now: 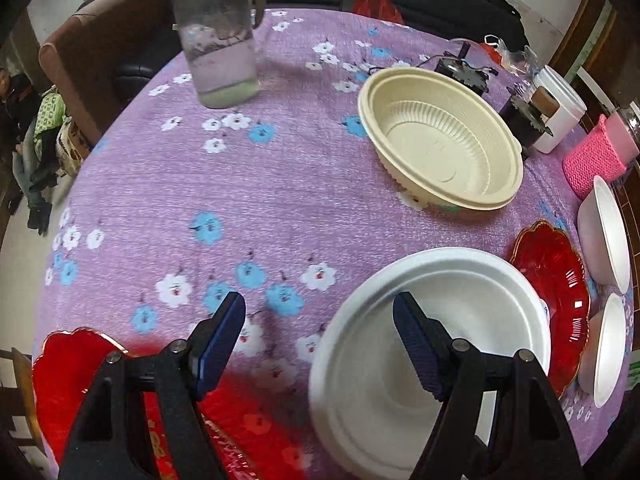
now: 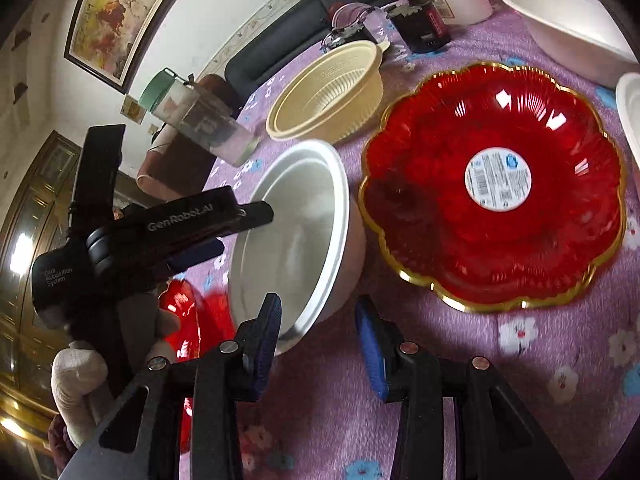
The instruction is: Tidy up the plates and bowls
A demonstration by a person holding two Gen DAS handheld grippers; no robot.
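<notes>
Hovering with your left gripper (image 1: 320, 312) spread over the white bowl's (image 1: 472, 292) near rim, and your right gripper (image 2: 318, 316) spread beside it, you risk tipping it onto the red plate (image 2: 496, 264) touching its side.

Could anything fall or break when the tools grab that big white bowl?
Maybe. The right tool sits open around the white bowl's thin rim, so a weak pinch could let it slip. The left tool is open over the same bowl, so the two tools might bump. The red plate lies right beside the bowl, and a water jar stands farther back; a wide swing could knock either.
</notes>
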